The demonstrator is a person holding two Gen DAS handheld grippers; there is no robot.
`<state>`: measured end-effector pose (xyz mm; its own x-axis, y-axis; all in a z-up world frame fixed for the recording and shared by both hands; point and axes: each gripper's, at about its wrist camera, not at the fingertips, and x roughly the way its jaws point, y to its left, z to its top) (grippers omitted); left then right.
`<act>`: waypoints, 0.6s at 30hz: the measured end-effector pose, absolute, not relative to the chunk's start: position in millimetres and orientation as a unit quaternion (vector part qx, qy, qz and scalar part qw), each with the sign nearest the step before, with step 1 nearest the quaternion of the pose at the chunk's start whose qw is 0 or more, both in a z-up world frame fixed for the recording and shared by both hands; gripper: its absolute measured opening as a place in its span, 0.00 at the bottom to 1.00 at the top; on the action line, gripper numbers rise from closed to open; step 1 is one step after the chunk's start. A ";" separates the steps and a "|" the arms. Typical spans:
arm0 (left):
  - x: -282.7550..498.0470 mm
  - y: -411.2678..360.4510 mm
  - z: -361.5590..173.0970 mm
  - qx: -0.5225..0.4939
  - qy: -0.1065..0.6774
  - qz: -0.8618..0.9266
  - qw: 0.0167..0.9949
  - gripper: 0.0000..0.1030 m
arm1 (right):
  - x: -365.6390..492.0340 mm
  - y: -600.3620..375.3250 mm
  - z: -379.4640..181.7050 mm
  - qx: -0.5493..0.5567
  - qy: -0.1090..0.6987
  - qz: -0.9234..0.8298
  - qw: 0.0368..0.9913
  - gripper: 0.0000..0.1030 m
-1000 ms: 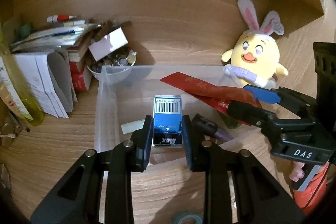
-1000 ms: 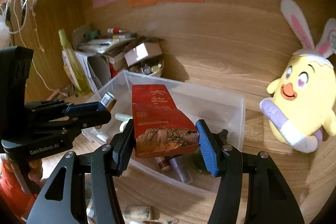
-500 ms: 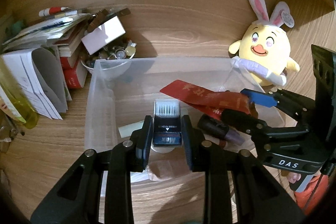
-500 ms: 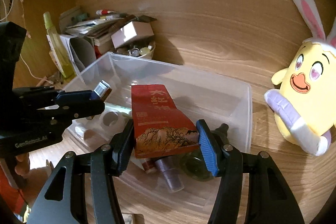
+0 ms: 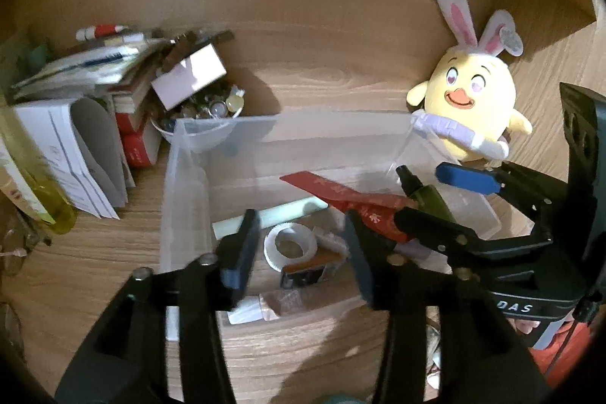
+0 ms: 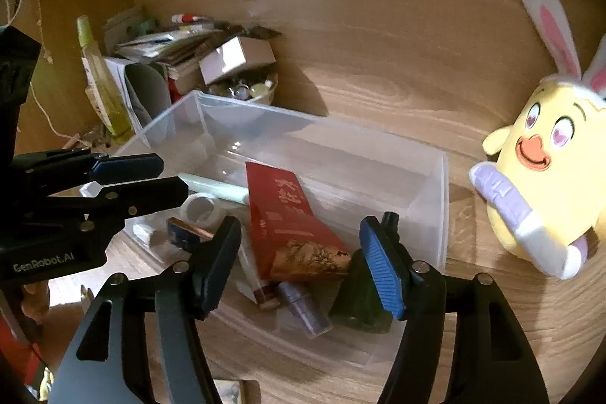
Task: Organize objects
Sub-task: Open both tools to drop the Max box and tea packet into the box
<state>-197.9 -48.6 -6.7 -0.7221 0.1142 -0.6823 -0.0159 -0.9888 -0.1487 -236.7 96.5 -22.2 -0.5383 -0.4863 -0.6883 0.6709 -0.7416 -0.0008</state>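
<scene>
A clear plastic bin (image 5: 181, 199) (image 6: 435, 199) sits on the wooden desk. My left gripper (image 5: 299, 252) is open and empty over the bin's near side. The small blue box (image 5: 306, 271) (image 6: 181, 233) lies on the bin floor beside a white tape roll (image 5: 289, 247). My right gripper (image 6: 299, 264) is open and empty above the bin's right part. The red packet (image 6: 291, 226) (image 5: 341, 194) rests in the bin, leaning on a dark green bottle (image 6: 360, 298) and a purple tube (image 6: 306, 305).
A yellow bunny plush (image 5: 469, 112) (image 6: 545, 177) stands right of the bin. A bowl of small items (image 5: 204, 112), stacked books and papers (image 5: 83, 93) and a yellow-green bottle (image 5: 34, 188) crowd the left. A pale green stick (image 5: 265, 214) lies in the bin.
Both grippers opened. The left one let go of the blue box and the right one let go of the red packet; both objects now lie in the bin.
</scene>
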 end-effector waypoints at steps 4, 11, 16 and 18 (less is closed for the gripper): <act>-187.7 -45.6 2.4 -0.361 -0.053 0.931 0.030 0.57 | -225.6 98.8 -11.1 0.328 0.136 -0.872 0.336 0.72; -167.5 -43.1 13.1 -0.350 -0.049 0.935 0.025 0.77 | -203.0 110.7 2.4 0.314 0.129 -0.879 0.335 0.79; -151.2 -46.1 16.2 -0.341 -0.056 0.938 0.024 0.86 | -186.9 125.1 8.4 0.304 0.123 -0.887 0.325 0.80; -145.5 -46.5 15.6 -0.341 -0.054 0.938 0.022 0.86 | -181.5 131.7 9.4 0.303 0.115 -0.889 0.322 0.80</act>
<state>-145.5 -46.5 15.6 -0.7663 0.0781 -0.6378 -0.0044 -0.9932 -0.1164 -181.5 131.7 9.4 -0.6088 -0.5035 -0.6131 0.6428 -0.7660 -0.0092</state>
